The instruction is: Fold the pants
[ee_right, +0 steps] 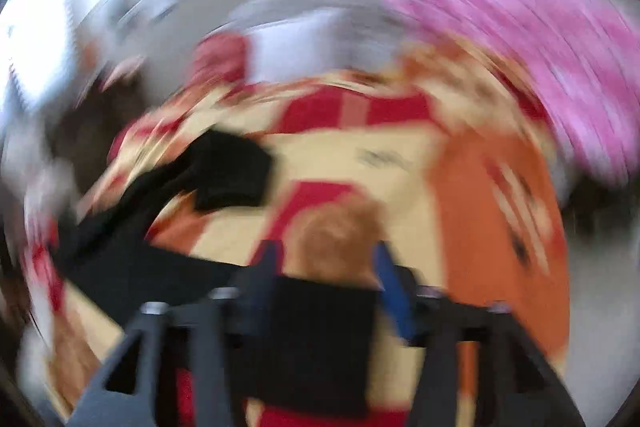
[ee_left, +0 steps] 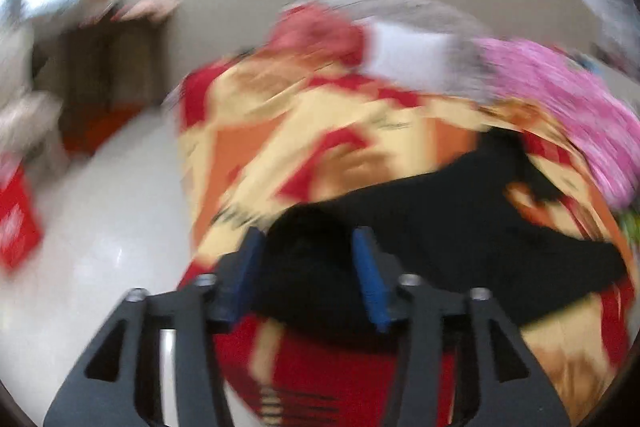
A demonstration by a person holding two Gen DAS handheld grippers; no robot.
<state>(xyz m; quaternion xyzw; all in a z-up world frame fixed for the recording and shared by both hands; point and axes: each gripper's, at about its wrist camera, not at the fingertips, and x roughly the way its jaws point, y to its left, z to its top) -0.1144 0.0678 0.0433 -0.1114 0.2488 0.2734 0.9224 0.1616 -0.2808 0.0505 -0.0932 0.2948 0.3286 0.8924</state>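
Note:
The black pants lie across a blanket patterned in red, cream and orange. In the left wrist view my left gripper hangs just over one end of the pants, its blue pads wide apart with black cloth showing in the gap; they do not press on it. In the right wrist view, which is heavily blurred, the pants stretch off to the left with a folded end farther back. My right gripper is open too, with a black patch of cloth low between its fingers.
A pink cloth is heaped at the blanket's far right, and it fills the upper right of the right wrist view. A red cloth and a white piece lie at the back. Pale floor and a red bag are on the left.

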